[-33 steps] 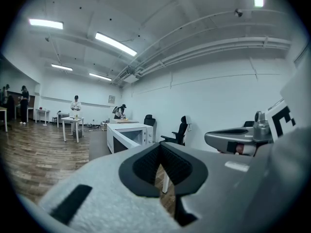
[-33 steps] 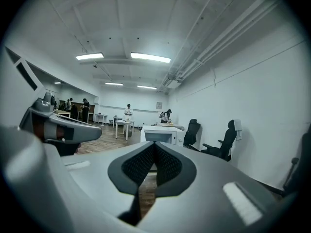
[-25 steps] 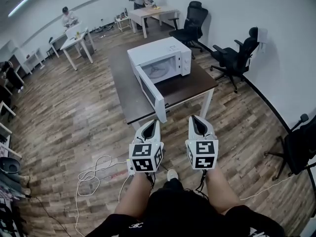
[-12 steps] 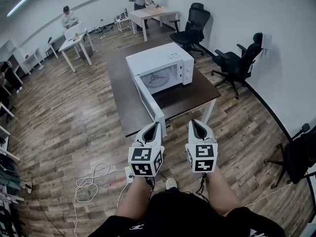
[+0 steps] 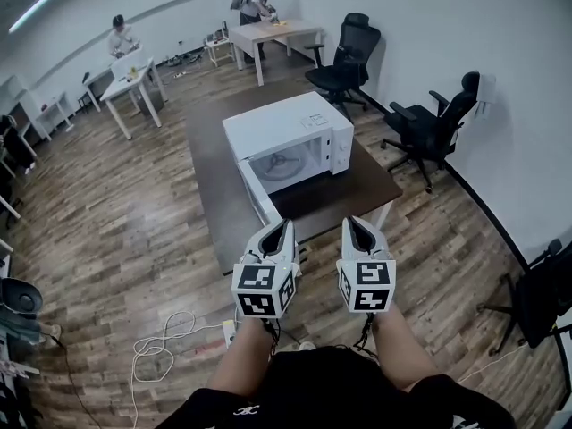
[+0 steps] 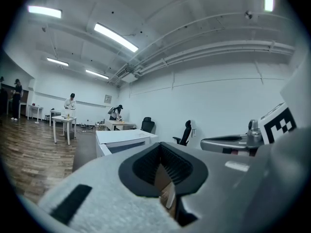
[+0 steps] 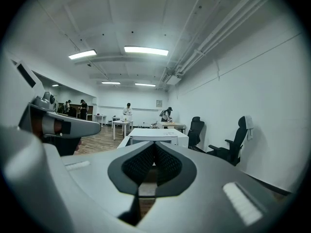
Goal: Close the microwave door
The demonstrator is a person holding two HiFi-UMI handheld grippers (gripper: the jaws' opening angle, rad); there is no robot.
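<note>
The microwave (image 5: 288,128) is sitting on the dark bench (image 5: 213,181) in the middle of the room. Its door (image 5: 257,186) is standing open toward the person, and the door's near end is disappearing behind the left tool (image 5: 282,227).

The left tool and the right tool (image 5: 351,222) are hovering side by side just short of the bench's near edge, touching nothing. From the head view they are showing mostly their backs and marker cubes, so the jaws are hard to read there. In the left gripper view the left tool (image 6: 161,152) is showing its pads pressed together with nothing between them. In the right gripper view the right tool (image 7: 154,148) is likewise showing its jaws together and empty.

In both gripper views each tool's own body is covering the bench and the door, leaving only the microwave's top and a strip of its front (image 6: 124,139) (image 7: 155,135) peeking above.

The person's arms are running off the bottom edge of the head view. A pale cable (image 5: 165,347) is lying looped on the wooden floor, partly cut off.
</note>
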